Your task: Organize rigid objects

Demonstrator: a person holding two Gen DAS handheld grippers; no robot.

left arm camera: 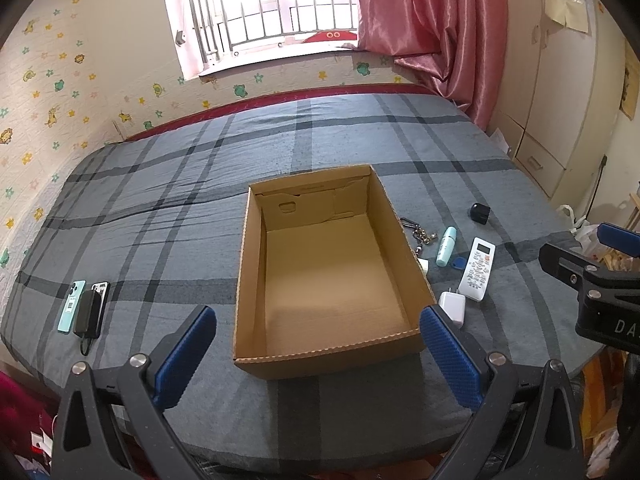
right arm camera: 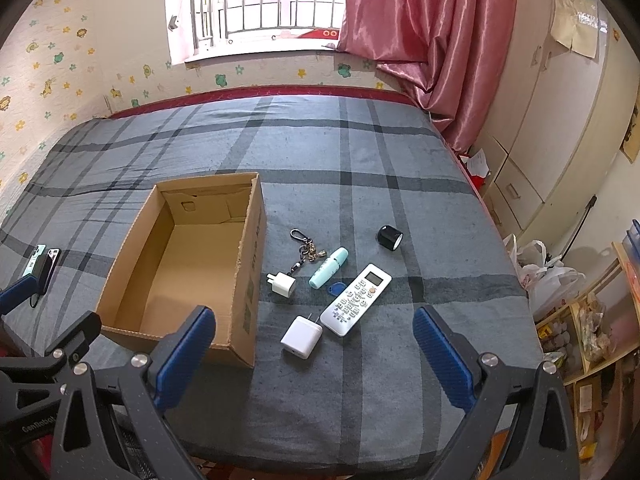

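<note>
bed cover [right arm camera: 360, 152] grey-blue w/ dark plaid stripes, red edge at 12 o'clock. box [right arm camera: 248, 280] plain brown cardboard. at its 3 o'clock: white remote [right arm camera: 356, 300] w/ grey buttons, two white chargers [right arm camera: 302, 338] [right arm camera: 282, 283], mint-green tube [right arm camera: 329, 267], blue tag [right arm camera: 333, 289], black cylinder [right arm camera: 389, 237], silver keychain [right arm camera: 304, 250]. at box's 9 o'clock: mint phone [left arm camera: 71, 306], black power bank [left arm camera: 89, 314]. curtain [right arm camera: 420, 40] shiny pink. wall [left arm camera: 48, 92] cream w/ green, yellow star & animal stickers. both tools: black frame, blue pads [left arm camera: 186, 354] [right arm camera: 186, 354].
</note>
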